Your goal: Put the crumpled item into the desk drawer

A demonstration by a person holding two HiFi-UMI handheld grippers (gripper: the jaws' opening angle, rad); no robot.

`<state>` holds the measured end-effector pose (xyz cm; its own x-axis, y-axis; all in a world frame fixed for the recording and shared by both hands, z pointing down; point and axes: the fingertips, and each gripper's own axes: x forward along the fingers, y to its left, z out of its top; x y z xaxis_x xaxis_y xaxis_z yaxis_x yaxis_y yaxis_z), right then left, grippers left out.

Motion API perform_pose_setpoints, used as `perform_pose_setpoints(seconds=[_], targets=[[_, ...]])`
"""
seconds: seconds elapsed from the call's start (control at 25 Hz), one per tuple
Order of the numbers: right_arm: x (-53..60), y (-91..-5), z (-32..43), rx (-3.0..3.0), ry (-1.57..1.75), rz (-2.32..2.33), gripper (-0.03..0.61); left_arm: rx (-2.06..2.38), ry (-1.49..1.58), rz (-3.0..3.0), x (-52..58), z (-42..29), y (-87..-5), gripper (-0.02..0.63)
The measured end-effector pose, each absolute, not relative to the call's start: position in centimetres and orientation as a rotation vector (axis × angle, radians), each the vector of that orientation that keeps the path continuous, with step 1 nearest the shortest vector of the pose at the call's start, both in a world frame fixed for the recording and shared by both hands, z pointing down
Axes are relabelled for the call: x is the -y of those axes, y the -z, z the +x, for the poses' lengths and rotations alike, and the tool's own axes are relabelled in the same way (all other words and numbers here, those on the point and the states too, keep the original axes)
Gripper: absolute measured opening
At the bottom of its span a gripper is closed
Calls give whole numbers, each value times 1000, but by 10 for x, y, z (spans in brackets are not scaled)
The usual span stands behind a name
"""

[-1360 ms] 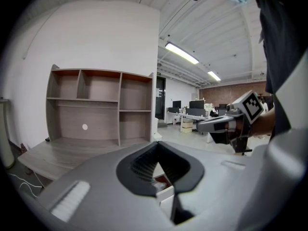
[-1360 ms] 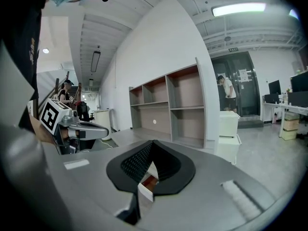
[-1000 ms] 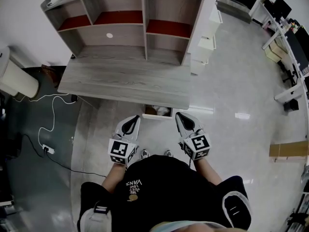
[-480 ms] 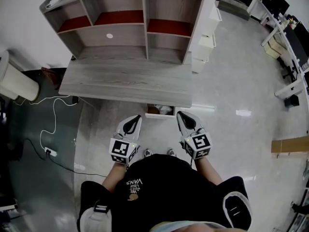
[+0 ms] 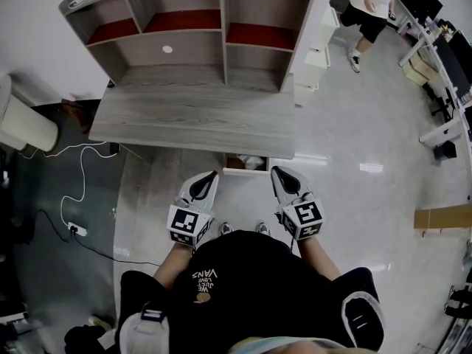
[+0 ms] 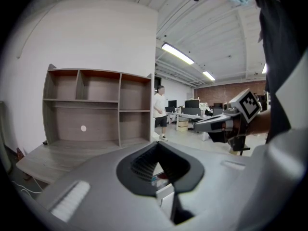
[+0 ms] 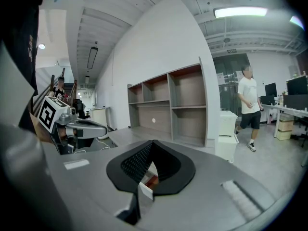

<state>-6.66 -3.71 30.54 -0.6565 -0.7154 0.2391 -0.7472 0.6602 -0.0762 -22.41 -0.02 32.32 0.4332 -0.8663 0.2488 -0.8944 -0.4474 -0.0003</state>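
Danger: a knee may bump the open drawer (image 5: 243, 165) at frame centre. Left gripper (image 5: 212, 175) and right gripper (image 5: 275, 171) are pressed together, empty.

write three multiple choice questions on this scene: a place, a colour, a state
1. The open drawer sits:
A) under the desk's front edge
B) on the top shelf
C) beside the floor cable
2. The upper shelf boards are:
A) blue
B) red
C) green
3. The left tool and right tool are:
A) wide open
B) shut, empty
C) gripping paper

Answers: 1 A, it juts out below the desktop; 2 B, red in the head view; 3 B, jaws together, nothing between.
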Motion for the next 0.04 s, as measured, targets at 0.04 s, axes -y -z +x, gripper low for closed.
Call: perform_pose_setpoints(seconds=[0.04], targets=[[37, -306, -67, 2687, -250, 1195, 3, 1570, -319, 2548, 0, -224, -323, 52]])
